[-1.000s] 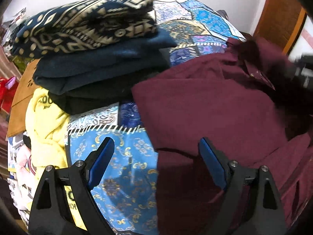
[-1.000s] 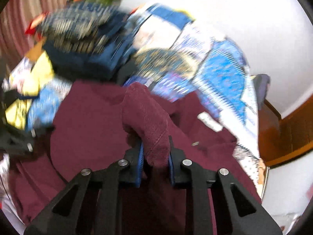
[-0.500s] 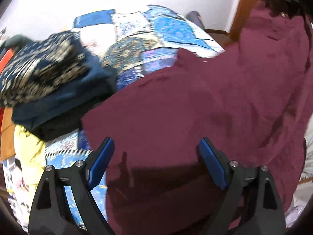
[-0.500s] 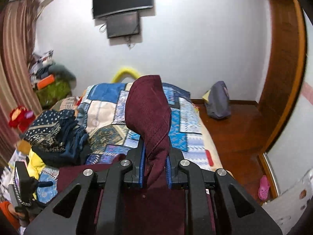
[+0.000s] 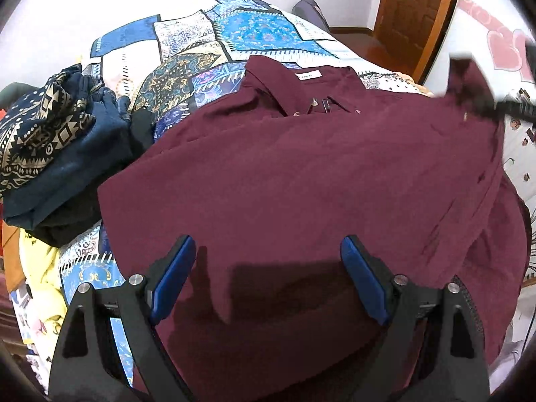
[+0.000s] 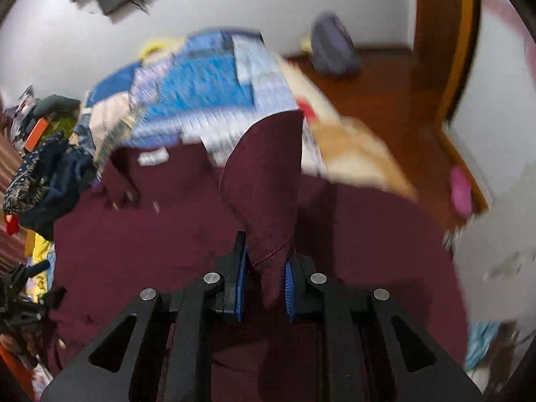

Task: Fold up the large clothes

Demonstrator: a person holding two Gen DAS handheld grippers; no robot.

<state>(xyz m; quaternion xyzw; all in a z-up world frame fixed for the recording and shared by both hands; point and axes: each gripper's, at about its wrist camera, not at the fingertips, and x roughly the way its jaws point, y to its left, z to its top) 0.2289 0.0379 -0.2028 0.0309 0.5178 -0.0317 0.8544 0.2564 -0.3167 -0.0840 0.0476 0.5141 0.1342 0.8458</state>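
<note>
A large maroon shirt point(image 5: 301, 174) lies spread over the patchwork bedspread point(image 5: 261, 26), its collar and white label at the far end. My left gripper point(image 5: 268, 248) hovers open above the shirt's near part, with nothing between its blue pads. My right gripper point(image 6: 264, 261) is shut on a raised fold of the maroon shirt point(image 6: 264, 181), which stands up between its pads. In the left wrist view the right gripper point(image 5: 512, 107) shows blurred at the shirt's far right corner.
A stack of folded clothes point(image 5: 50, 140), with a navy patterned piece on top, sits at the left of the bed, beside a yellow garment point(image 5: 37, 268). Right of the bed are a wooden floor, a grey bag point(image 6: 335, 47) and a door point(image 5: 412, 10).
The right gripper has swung the held fold out to the right, and the shirt now lies spread with its collar showing. The left gripper has shifted over the shirt, still open.
</note>
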